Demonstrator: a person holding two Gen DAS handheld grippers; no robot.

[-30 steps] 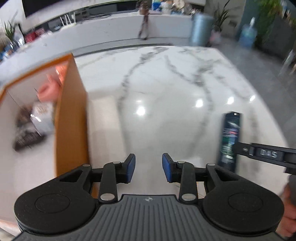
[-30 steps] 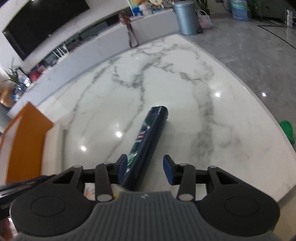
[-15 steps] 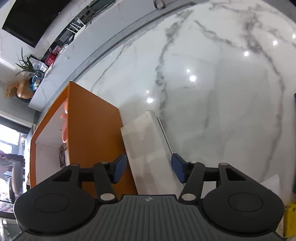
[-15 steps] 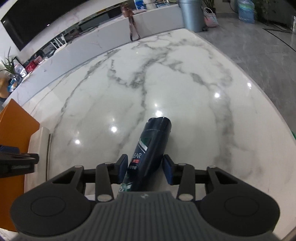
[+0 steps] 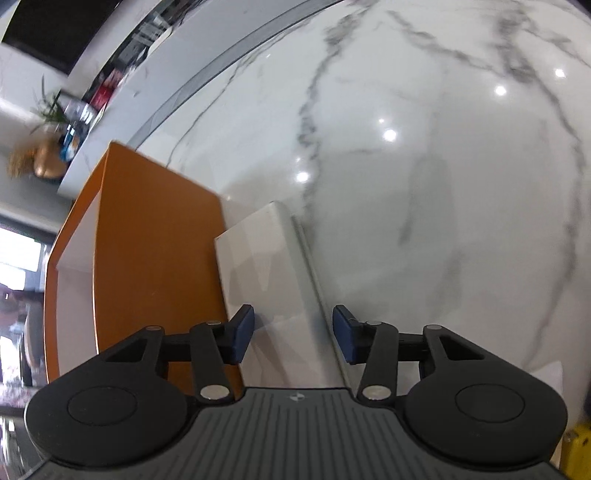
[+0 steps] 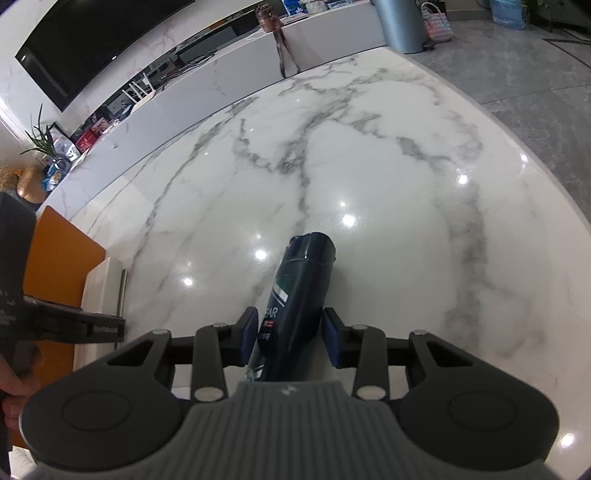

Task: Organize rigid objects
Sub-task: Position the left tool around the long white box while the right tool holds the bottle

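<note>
A dark blue bottle [image 6: 301, 295] lies on the white marble table [image 6: 369, 166], cap end pointing away. My right gripper [image 6: 289, 338] is shut on its body, both blue pads touching its sides. My left gripper [image 5: 293, 334] is open and empty, hanging over a flat white box [image 5: 266, 280] that lies beside an orange bin [image 5: 147, 251]. The orange bin [image 6: 59, 258] and the left gripper body [image 6: 66, 325] also show at the left of the right wrist view. What lies inside the bin is hidden.
A yellow object [image 5: 576, 454] sits at the lower right corner of the left wrist view. A long white counter [image 6: 221, 85] runs behind the table, with a grey bin [image 6: 400, 22] on the floor at the far right. The table's curved edge [image 6: 554, 184] is on the right.
My right gripper has closed around the bottle, which now sits straight between the pads. My left gripper swung away from the bin's opening and widened, now over the white box.
</note>
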